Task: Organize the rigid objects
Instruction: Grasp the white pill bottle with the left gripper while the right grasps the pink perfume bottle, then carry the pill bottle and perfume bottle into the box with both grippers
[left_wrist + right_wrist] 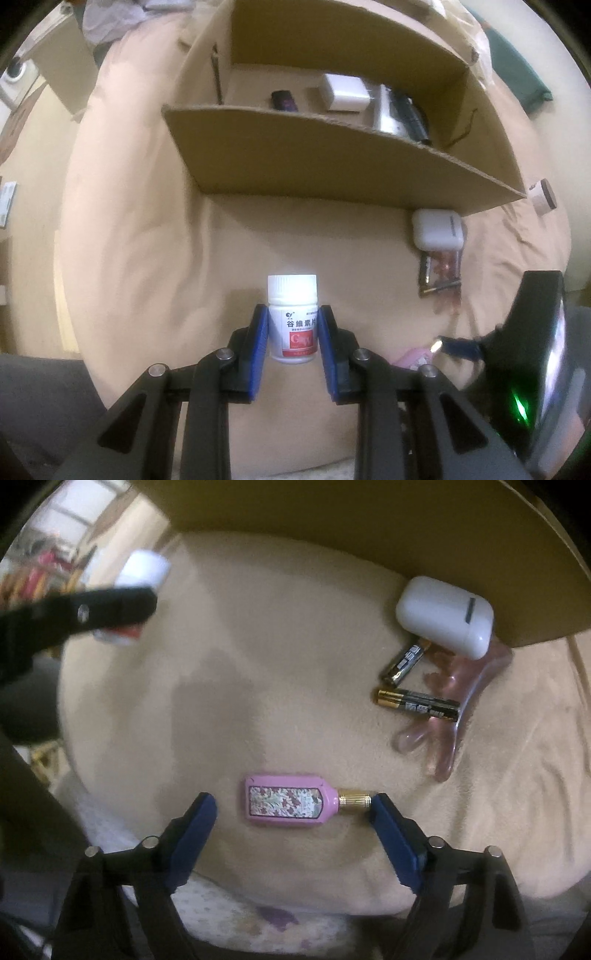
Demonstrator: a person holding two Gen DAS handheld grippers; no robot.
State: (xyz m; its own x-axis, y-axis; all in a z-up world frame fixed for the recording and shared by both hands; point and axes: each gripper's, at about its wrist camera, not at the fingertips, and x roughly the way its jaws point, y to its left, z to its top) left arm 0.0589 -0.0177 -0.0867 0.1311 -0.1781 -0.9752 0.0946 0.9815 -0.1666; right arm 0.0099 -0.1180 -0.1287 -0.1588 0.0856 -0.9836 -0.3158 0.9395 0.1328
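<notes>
Gripping a small white pill bottle (292, 318) between its blue pads (259, 350), the left gripper (292, 314) is seen clamped on both sides of the bottle's body, jaws drawn in narrow, the white cap standing clear above the fingertips. The bottle is held upright above a beige bedcover (147, 240), near the front wall of an open cardboard box (332, 158). Inside the box a white adapter (345, 92), a small dark object (284, 100) and a silver-and-black item (400, 112) are seen lying on the floor.

The right gripper (293, 803) is spread wide and grasps nothing. A pink perfume bottle (286, 805) with a gold cap lies flat on the cover between its blue fingers (195, 830); the right fingertip sits just beside or against the cap, and contact cannot be told. The left finger is clearly apart from the bottle.

Farther right, a white earbud case (445, 616) rests against the box, with two batteries (417, 703) and a clear pink hair claw (461, 709) beside it.
</notes>
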